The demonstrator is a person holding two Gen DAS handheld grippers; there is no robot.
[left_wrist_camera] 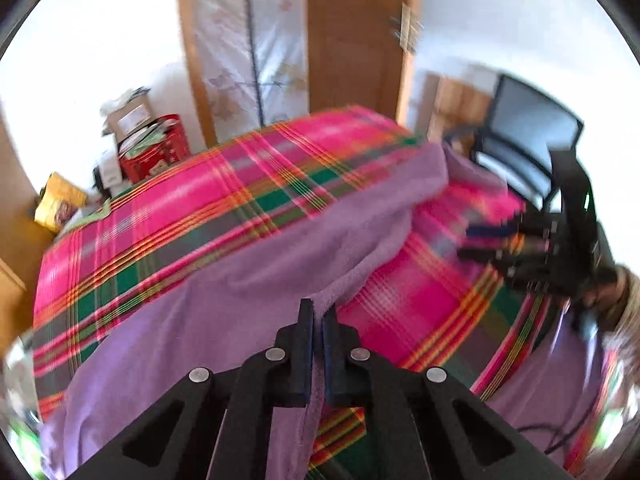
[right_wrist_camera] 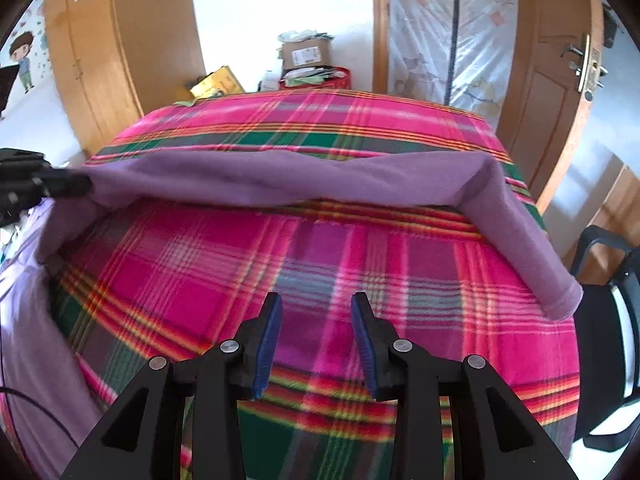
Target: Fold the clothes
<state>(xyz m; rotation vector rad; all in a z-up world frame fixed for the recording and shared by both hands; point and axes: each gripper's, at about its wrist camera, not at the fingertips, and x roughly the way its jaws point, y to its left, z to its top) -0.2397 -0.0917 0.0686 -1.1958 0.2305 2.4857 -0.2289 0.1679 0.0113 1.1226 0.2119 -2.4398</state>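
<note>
While lifted: purple cloth [right_wrist_camera: 280,180] spans plaid bed [right_wrist_camera: 304,256].
Left claw [left_wrist_camera: 318,314]: clamped on cloth edge.
Right claw [right_wrist_camera: 317,300]: spread wide, holding nothing.

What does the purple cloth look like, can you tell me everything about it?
The purple garment is soft, fleecy-looking fabric in plain lilac, with no print showing. It lies across the pink plaid bedcover, partly lifted, so one edge hangs as a raised band with the plaid showing beneath. A long sleeve-like part runs down towards the bed's edge and ends in a hemmed cuff. The left gripper is shut on one fold. The right gripper is open above the bedcover, not touching it.
</note>
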